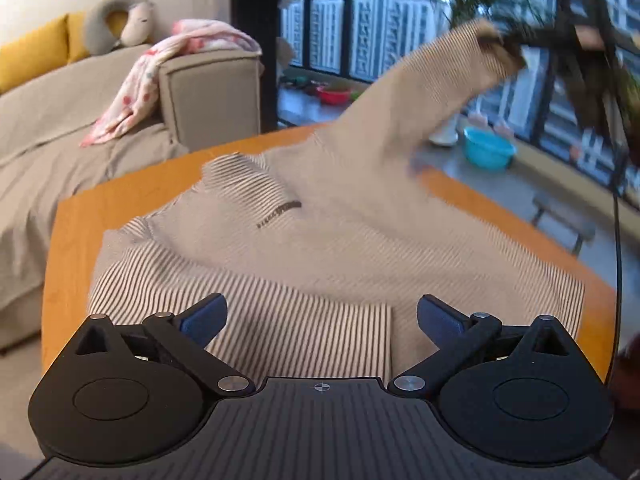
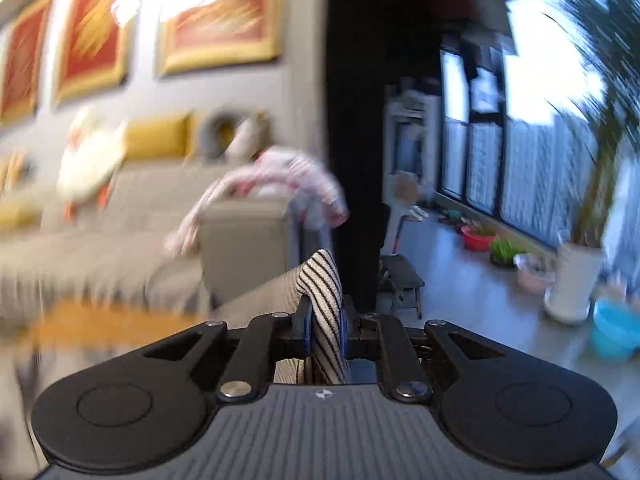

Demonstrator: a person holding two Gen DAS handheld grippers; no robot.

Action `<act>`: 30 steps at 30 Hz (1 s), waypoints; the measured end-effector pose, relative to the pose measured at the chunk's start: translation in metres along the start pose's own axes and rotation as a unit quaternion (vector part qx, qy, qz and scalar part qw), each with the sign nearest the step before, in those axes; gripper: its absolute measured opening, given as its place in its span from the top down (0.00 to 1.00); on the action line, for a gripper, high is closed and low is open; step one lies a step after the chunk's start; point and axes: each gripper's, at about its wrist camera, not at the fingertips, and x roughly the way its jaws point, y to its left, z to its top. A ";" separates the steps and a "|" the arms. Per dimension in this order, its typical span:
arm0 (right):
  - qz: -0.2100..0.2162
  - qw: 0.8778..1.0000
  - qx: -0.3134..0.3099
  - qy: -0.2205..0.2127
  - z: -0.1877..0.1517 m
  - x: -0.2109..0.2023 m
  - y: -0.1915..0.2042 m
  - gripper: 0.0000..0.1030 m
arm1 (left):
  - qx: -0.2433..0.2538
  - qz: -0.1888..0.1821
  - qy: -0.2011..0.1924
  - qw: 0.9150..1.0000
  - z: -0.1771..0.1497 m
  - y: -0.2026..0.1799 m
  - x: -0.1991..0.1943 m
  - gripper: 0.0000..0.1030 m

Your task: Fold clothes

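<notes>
Your shirt [image 1: 320,240] is cream with thin dark stripes, and its label is a dark strip. Under it you have an orange tabletop [image 1: 120,200]. Your left tool [image 1: 322,316] is black with blue fingers [image 1: 204,316]; your right tool [image 2: 324,328] is black too, with blue at its tips. The sofa [image 1: 60,120] is grey-beige with yellow cushions [image 1: 32,52], the blanket [image 1: 160,64] over its arm pink and white with red spots. On the floor you see a turquoise basin [image 1: 488,148] and a red bowl [image 1: 334,96].
</notes>
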 end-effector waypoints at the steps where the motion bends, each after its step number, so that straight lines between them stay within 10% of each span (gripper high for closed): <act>1: 0.001 1.000 0.000 0.003 -0.001 0.004 0.001 0.88 | 0.005 0.006 0.005 1.000 -0.002 -0.002 0.002 0.00; 15: 0.099 0.978 -0.055 0.173 -0.115 0.079 0.111 0.82 | 0.098 0.066 0.038 0.992 -0.016 -0.035 0.004 0.03; 21: 0.125 0.978 -0.037 0.161 -0.130 0.048 0.110 0.29 | 0.094 0.076 0.046 0.992 -0.018 -0.032 0.015 0.33; 25: 0.139 0.984 -0.021 0.106 -0.124 0.014 0.101 0.15 | 0.058 0.087 0.030 0.994 -0.009 -0.016 0.012 0.87; 30: 0.142 0.986 -0.042 0.082 -0.124 -0.012 0.103 0.06 | -0.014 0.175 -0.032 0.984 0.020 0.052 -0.031 0.89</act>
